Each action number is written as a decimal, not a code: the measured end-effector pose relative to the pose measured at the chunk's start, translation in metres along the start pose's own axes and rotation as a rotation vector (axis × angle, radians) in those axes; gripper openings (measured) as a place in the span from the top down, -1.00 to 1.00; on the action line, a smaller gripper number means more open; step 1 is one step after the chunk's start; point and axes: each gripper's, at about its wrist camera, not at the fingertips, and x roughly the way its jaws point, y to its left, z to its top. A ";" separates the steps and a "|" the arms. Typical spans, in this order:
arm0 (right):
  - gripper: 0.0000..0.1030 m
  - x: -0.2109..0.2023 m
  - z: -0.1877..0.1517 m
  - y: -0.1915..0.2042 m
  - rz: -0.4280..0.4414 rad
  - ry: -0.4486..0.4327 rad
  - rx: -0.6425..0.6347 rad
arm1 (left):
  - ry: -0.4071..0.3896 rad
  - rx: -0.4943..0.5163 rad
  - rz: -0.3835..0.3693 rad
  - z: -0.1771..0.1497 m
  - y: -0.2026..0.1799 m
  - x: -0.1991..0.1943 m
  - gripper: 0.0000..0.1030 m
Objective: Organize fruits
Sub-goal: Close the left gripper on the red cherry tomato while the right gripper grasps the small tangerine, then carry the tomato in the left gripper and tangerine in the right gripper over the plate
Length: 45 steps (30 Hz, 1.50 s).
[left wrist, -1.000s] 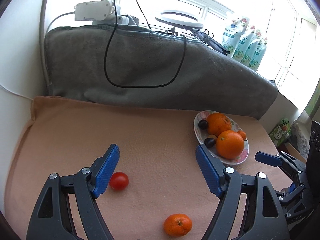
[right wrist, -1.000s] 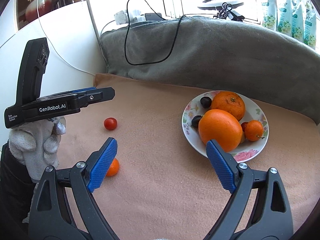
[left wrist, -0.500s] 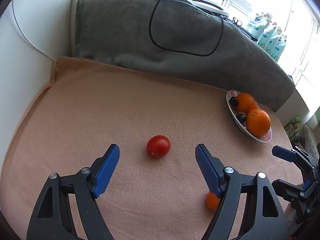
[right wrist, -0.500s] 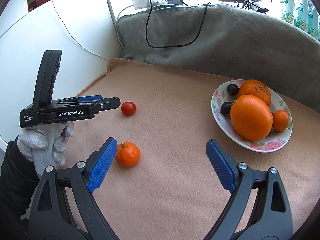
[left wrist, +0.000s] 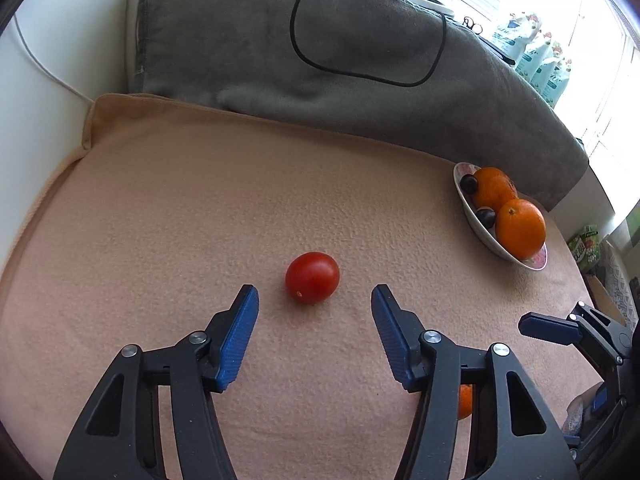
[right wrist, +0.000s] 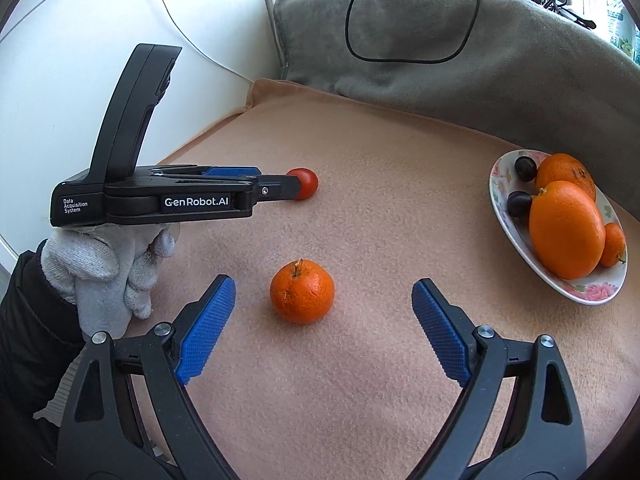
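On a peach-coloured blanket (left wrist: 168,208), the left tongs (left wrist: 315,304) point down at a red tomato (left wrist: 312,283) lying just ahead of their blue pads; the jaws have just been closing, yet they stand released, clear of the tomato on both sides. The right tongs (right wrist: 323,308) hang wide apart over a mandarin (right wrist: 302,293), which sits between the pads, touching neither. A gloved hand (right wrist: 108,264) grips the left tool. At the blanket's right side, a flowered plate (right wrist: 592,294) holds 2 large oranges (right wrist: 566,228), a small mandarin and 2 dark plums. A grey blanket (left wrist: 360,40) with a black cable (left wrist: 360,74) rises behind.
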 end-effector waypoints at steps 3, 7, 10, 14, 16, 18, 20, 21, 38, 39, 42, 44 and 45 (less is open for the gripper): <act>-0.64 0.006 0.001 0.003 0.005 0.018 -0.012 | 0.007 -0.003 -0.011 0.003 -0.001 0.006 -0.07; -0.58 0.012 0.000 0.006 0.009 0.033 -0.020 | 0.017 -0.009 -0.017 0.005 0.001 0.011 0.00; -0.49 0.016 0.002 0.006 0.014 0.047 -0.024 | 0.023 -0.005 -0.018 0.006 0.000 0.015 0.09; -0.34 0.020 0.003 0.005 0.019 0.065 -0.018 | 0.031 -0.007 -0.016 0.007 0.001 0.019 0.13; -0.31 0.022 0.004 0.005 0.024 0.067 -0.016 | 0.033 -0.004 -0.015 0.008 0.000 0.020 0.15; -0.31 0.022 0.004 0.005 0.026 0.068 -0.018 | 0.038 0.001 -0.015 0.007 -0.001 0.022 0.21; -0.29 0.024 0.005 0.006 0.028 0.072 -0.019 | 0.041 0.002 -0.012 0.007 -0.001 0.023 0.22; -0.26 0.025 0.005 0.006 0.029 0.075 -0.020 | 0.042 0.001 -0.011 0.007 -0.001 0.024 0.22; 0.16 0.029 0.002 0.004 0.045 0.083 -0.005 | 0.036 -0.012 -0.003 0.009 0.001 0.028 0.39; 0.16 0.028 0.001 0.003 0.044 0.079 -0.001 | 0.034 -0.013 -0.004 0.009 0.001 0.027 0.39; 0.16 0.024 0.000 0.000 0.042 0.067 0.006 | 0.027 -0.013 -0.007 0.010 0.000 0.024 0.39; 0.16 0.021 -0.001 -0.001 0.034 0.059 0.007 | 0.021 -0.010 -0.011 0.010 -0.001 0.021 0.39; 0.16 0.020 -0.002 -0.002 0.031 0.054 0.009 | 0.018 -0.008 -0.014 0.009 -0.002 0.018 0.39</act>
